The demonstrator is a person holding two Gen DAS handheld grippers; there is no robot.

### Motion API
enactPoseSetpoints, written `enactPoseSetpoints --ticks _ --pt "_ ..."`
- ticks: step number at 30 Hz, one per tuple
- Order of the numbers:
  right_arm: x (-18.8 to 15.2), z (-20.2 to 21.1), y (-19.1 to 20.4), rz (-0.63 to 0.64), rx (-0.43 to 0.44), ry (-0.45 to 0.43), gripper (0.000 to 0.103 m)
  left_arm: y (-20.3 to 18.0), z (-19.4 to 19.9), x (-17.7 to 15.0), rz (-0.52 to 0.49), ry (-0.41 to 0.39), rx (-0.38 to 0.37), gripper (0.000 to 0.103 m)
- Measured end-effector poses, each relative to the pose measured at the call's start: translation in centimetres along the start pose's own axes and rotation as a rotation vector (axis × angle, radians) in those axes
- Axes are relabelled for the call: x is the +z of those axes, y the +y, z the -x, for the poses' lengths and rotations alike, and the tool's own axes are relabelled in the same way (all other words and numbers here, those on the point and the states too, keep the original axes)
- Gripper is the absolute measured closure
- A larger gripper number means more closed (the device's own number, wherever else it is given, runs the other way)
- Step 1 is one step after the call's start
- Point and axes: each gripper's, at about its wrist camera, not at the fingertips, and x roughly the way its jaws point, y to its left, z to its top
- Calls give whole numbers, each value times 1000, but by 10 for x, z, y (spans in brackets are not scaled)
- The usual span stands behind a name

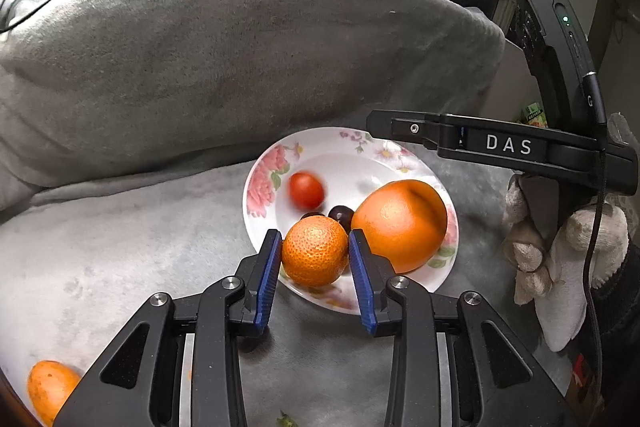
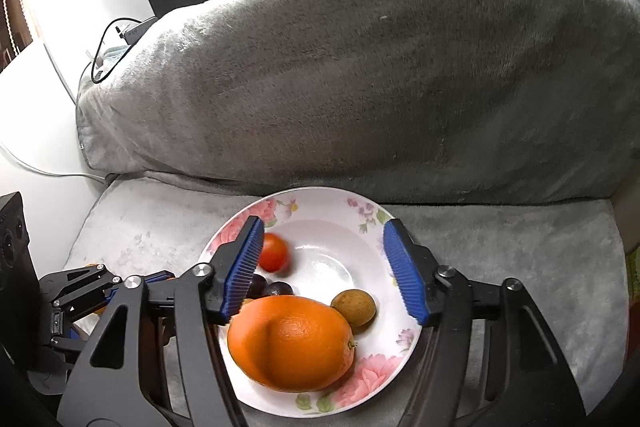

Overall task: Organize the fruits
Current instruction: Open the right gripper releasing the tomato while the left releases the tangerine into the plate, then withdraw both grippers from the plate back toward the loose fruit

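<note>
Over the near rim of the floral plate (image 1: 262,183) on the grey-blanketed seat, the left gripper (image 1: 314,251) clamps a small mandarin (image 1: 314,251). It should lower the fruit into the bare patch beside the large orange (image 1: 402,225) before letting go. The right gripper (image 2: 324,267) hangs wide open and empty above the plate, near the red tomato (image 2: 274,251).

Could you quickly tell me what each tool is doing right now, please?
Left tool: closed on the small orange, over the plate's edge.
Right tool: open, holding nothing, above the plate.
</note>
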Motion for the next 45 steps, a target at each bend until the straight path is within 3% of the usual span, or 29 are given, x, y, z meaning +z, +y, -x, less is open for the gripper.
enactPoseSetpoints --ticks 3,6,8,15,24,45 --pt "-1 4 2 4 -6 -12 23 -1 4 0 0 -11 1 55" --pt "-1 6 2 5 -11 -17 19 -2 7 1 -7 -23 1 52" --pt "-2 7 2 6 -15 -19 16 -4 9 1 -15 -31 7 42" --pt "-1 16 3 10 -16 -28 10 -5 14 1 -16 -47 11 34" --pt "-1 25 8 20 -26 -42 6 -10 23 1 -26 -69 24 27" --pt "-5 51 28 46 -34 -82 4 -9 57 -5 -28 -128 48 27"
